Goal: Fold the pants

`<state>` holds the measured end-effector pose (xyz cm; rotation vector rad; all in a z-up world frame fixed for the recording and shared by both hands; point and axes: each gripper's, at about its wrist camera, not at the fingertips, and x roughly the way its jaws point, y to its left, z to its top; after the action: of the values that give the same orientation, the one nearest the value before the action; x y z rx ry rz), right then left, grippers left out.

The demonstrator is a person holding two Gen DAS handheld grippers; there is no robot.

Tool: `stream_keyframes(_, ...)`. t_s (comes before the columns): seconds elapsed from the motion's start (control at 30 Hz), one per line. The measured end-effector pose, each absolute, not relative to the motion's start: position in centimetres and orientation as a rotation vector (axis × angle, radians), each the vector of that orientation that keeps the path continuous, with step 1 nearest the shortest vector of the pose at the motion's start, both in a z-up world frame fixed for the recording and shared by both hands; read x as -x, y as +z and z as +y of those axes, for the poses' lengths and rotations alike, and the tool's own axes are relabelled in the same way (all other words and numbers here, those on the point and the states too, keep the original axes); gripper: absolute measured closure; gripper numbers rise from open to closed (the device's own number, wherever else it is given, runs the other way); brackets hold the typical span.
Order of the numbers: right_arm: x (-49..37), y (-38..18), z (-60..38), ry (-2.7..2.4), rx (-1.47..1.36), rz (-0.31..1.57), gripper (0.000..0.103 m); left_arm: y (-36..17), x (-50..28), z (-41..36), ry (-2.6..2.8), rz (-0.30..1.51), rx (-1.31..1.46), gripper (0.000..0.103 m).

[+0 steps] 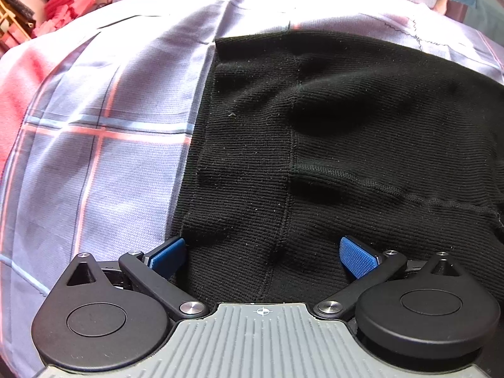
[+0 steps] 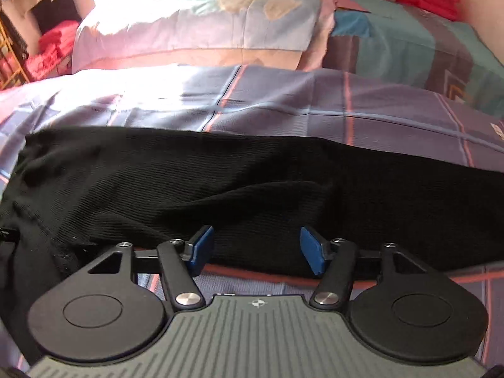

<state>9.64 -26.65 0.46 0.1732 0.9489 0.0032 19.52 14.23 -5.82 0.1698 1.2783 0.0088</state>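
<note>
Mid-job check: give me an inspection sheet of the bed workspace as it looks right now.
Surface: bed with a plaid sheet, lightly creased.
Job's things: black pants lie flat across the sheet, some wrinkles, a seam showing.
Clutter: nothing seen on the sheet beside the pants.
Grippers: left gripper open, low over the pants; right gripper open at the pants' near edge, no cloth pinched.
Cables: nothing seen.
Surroundings: pillows beyond the pants; red cloth pile at far left.
</note>
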Motion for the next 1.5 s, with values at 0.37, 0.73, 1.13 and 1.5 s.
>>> stream_keyframes(0.37, 5.3, -0.2, -27.6, -0.182, -0.204, 0.992, 0.030, -5.7, -17.9, 13.2, 0.041, 1.281, -0.239, 0.000)
stream_keyframes(0.73, 7.4, -1.4, -29.2, -0.224, -0.227, 1.113, 0.015, -3.7, -15.8, 13.1, 0.029, 1.254, -0.203, 0.000)
stream_keyframes(1.13, 15.7, 1.7, -37.9, -0.398, -0.714, 0.885, 0.036, -2.0, -8.3, 19.3, -0.138, 1.348, 0.344, 0.000)
stream_keyframes(1.5, 20.8, -1.4, -43.2, -0.587, -1.107, 0.719, 0.042, -4.6, -8.8, 20.2, -0.132, 1.337, 0.636, 0.000)
